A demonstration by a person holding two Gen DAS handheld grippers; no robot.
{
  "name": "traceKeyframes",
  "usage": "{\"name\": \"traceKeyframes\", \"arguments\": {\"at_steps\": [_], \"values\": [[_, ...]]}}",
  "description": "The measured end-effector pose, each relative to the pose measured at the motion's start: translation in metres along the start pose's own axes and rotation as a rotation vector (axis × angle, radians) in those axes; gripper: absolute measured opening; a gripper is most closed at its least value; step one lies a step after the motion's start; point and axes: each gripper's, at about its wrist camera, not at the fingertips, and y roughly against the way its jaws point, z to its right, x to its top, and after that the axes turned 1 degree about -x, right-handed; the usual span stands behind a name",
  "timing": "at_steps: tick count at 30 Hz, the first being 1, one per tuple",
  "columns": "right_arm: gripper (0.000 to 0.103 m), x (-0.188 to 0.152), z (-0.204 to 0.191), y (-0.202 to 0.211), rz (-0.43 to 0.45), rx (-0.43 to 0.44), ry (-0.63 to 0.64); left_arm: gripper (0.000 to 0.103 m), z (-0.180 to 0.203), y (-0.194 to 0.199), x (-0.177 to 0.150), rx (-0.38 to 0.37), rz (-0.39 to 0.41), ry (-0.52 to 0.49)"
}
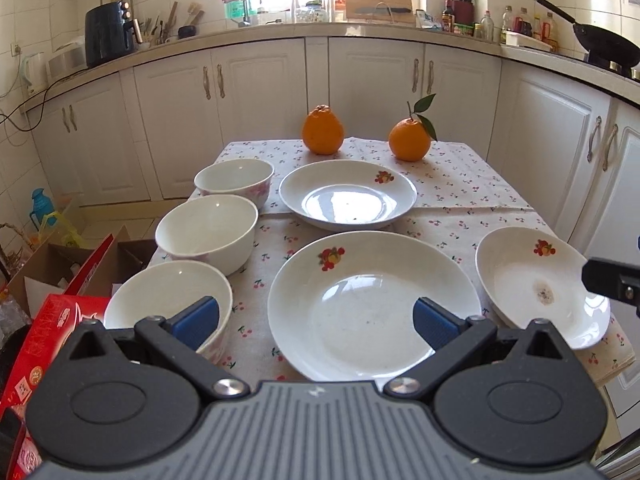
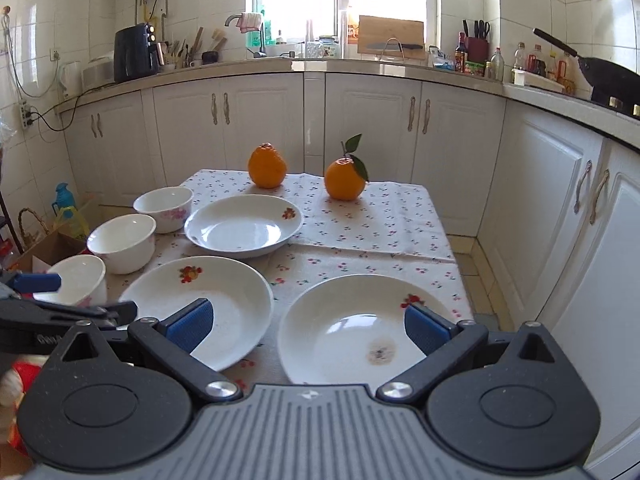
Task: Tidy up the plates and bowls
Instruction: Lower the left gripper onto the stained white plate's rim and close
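Observation:
Three white plates with a fruit print lie on the cherry-print tablecloth: a far plate, a near middle plate and a right plate with a brown stain. Three white bowls stand in a row at the left: far bowl, middle bowl, near bowl. My left gripper hangs open above the near middle plate's front edge. My right gripper is open above the stained plate's front, holding nothing.
Two oranges sit at the table's far edge. White kitchen cabinets stand behind and to the right. A red box and cardboard boxes sit on the floor at the left. A wok rests on the counter.

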Motion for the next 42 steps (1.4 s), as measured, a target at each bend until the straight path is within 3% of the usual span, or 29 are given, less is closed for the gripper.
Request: {"name": "traceKeyframes", "arguments": {"at_steps": [5, 8, 11, 15, 26, 29, 33, 36, 42], "values": [[0.103, -0.023, 0.037, -0.012, -0.06, -0.071, 0.025, 0.102, 0.012, -0.016, 0.014, -0.113, -0.026, -0.024], [0.103, -0.041, 0.059, -0.021, -0.112, -0.07, -0.001, 0.102, 0.032, -0.024, 0.021, -0.159, -0.02, -0.077], [0.103, -0.058, 0.073, -0.026, -0.156, -0.03, -0.019, 0.102, 0.052, -0.032, 0.028, -0.263, -0.032, -0.114], [0.103, -0.072, 0.074, -0.033, -0.17, 0.047, 0.03, 0.102, 0.077, -0.047, 0.035, -0.347, -0.074, -0.164], [0.103, -0.082, 0.074, -0.07, -0.187, 0.134, 0.18, 0.1, 0.127, -0.087, 0.05, -0.421, -0.185, -0.328], [0.103, -0.081, 0.086, -0.077, -0.2, 0.19, 0.156, 0.1, 0.136, -0.097, 0.056, -0.453, -0.211, -0.369], [0.103, -0.08, 0.098, -0.085, -0.202, 0.226, 0.145, 0.1, 0.144, -0.116, 0.063, -0.511, -0.291, -0.379], [0.103, -0.08, 0.101, -0.086, -0.197, 0.265, 0.174, 0.091, 0.147, -0.133, 0.068, -0.544, -0.37, -0.363], [0.103, -0.081, 0.109, -0.089, -0.155, 0.342, 0.221, 0.089, 0.156, -0.149, 0.07, -0.54, -0.418, -0.411]]}}
